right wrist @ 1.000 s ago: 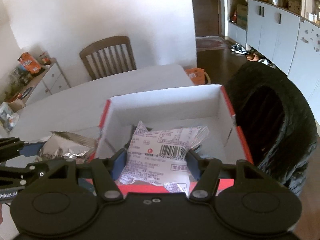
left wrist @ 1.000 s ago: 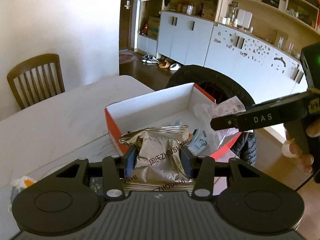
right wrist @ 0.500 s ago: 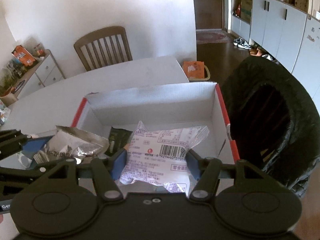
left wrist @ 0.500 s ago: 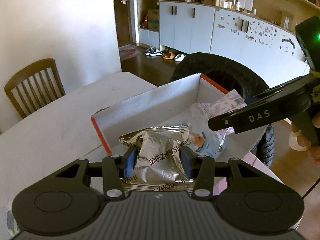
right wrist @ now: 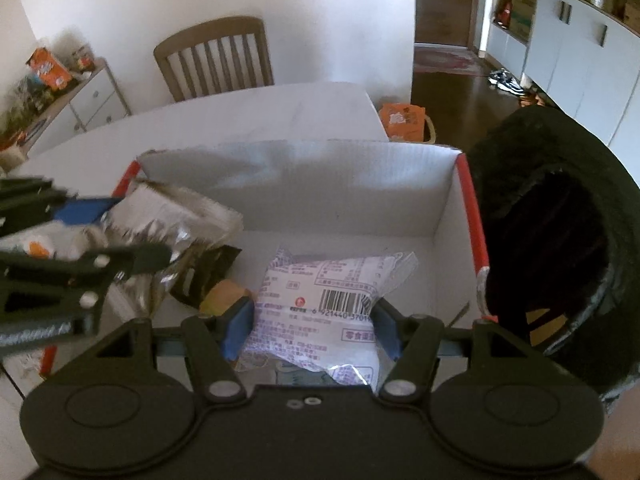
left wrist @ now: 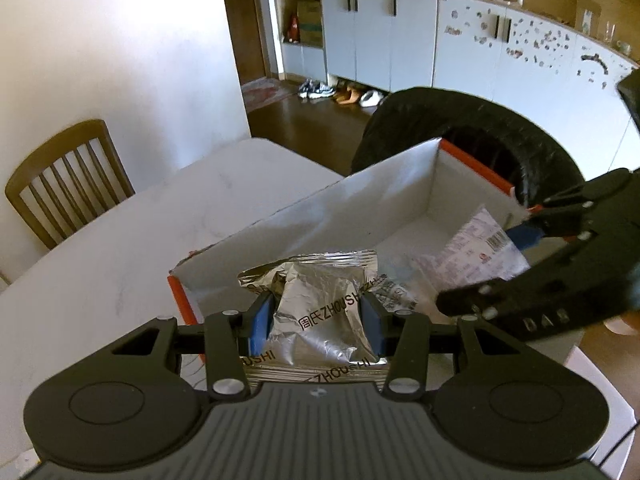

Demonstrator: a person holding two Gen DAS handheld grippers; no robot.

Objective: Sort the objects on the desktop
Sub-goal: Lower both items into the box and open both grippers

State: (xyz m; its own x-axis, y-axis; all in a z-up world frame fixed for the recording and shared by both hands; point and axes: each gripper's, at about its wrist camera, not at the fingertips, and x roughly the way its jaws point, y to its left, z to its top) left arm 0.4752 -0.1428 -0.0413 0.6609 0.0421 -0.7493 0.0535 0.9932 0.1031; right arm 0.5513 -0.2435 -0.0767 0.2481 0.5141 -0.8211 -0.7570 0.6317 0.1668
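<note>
My left gripper (left wrist: 316,320) is shut on a silver foil snack packet (left wrist: 320,308) and holds it over the near left part of an open red-and-white cardboard box (left wrist: 320,216). My right gripper (right wrist: 310,324) is shut on a white snack packet with purple print and a barcode (right wrist: 320,300) and holds it inside the same box (right wrist: 304,184). The right gripper (left wrist: 532,236) with its packet (left wrist: 476,256) shows at the right in the left wrist view. The left gripper (right wrist: 100,228) with the silver packet (right wrist: 180,220) shows at the left in the right wrist view.
The box stands on a white table (left wrist: 120,248) near its edge. A dark packet (right wrist: 208,272) and other snacks lie in the box. A black round bin (right wrist: 560,240) stands beside the box. A wooden chair (right wrist: 216,60) is at the far side.
Both grippers have moved forward and down over the box with their packets. The silver packet now hangs inside the box's left end.
</note>
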